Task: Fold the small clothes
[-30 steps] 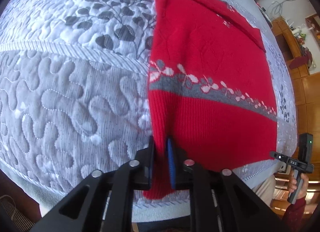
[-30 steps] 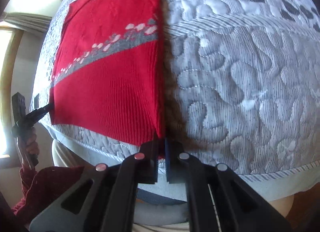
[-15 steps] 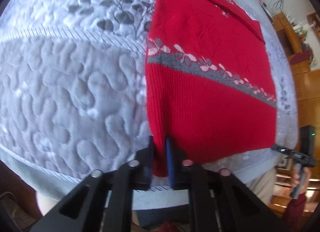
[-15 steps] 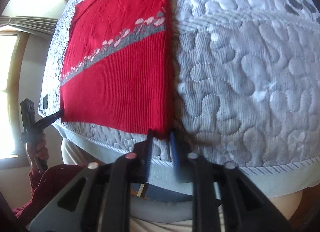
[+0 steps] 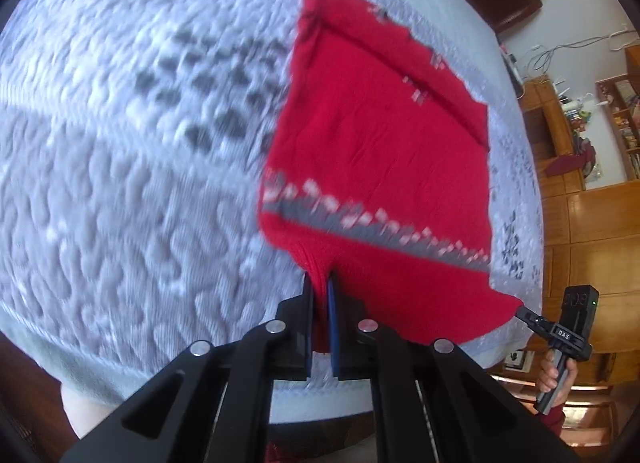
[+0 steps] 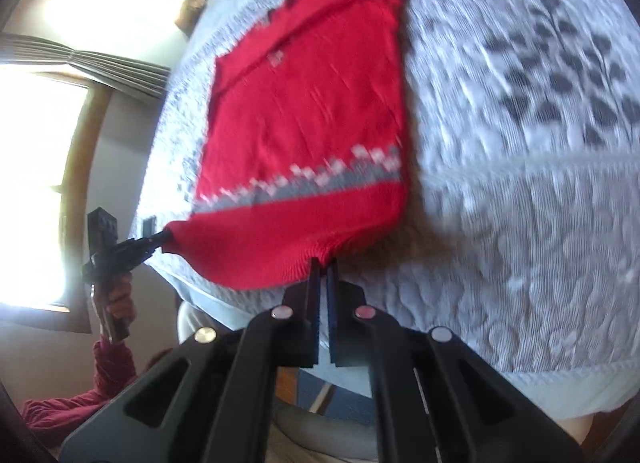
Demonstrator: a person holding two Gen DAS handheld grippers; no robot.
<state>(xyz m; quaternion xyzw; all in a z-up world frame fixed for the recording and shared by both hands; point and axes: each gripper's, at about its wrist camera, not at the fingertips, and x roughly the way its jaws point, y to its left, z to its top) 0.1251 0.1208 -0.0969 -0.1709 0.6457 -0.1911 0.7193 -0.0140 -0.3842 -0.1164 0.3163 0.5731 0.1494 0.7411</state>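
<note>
Left wrist view first: far left of the frame is all grey-and-white quilted bedspread (image 5: 132, 167), blurred, with dark leaf prints toward the upper middle. Bottom centre, the left tongs (image 5: 319, 295) are nearly closed, clamped on the hem corner of the red knitted sweater with the grey-and-white patterned band (image 5: 380, 151). The cloth bunches up between the two fingers and rises off the bed there! The rest of the sweater spreads up and to the right across the middle of the frame, a sleeve folded across its top. At lower right, the right tongs (image 5: 520, 308) pinch the other hem corner, pulling it to a point; a hand (image 5: 554, 377) grips the handle. Wooden cabinets (image 5: 592, 215) fill the right edge.

Right wrist view now: bright window with a grey curtain (image 6: 48, 183) at far left. Just below it, the left tongs (image 6: 162, 239) bite the hem corner, hand (image 6: 118, 299) under them. The sweater (image 6: 304, 111) covers the upper middle, hem lifted and stretched between both grips. Bottom centre, the right tongs (image 6: 323, 263) are almost shut on the hem edge. To the right, bedspread (image 6: 520, 203).
</note>
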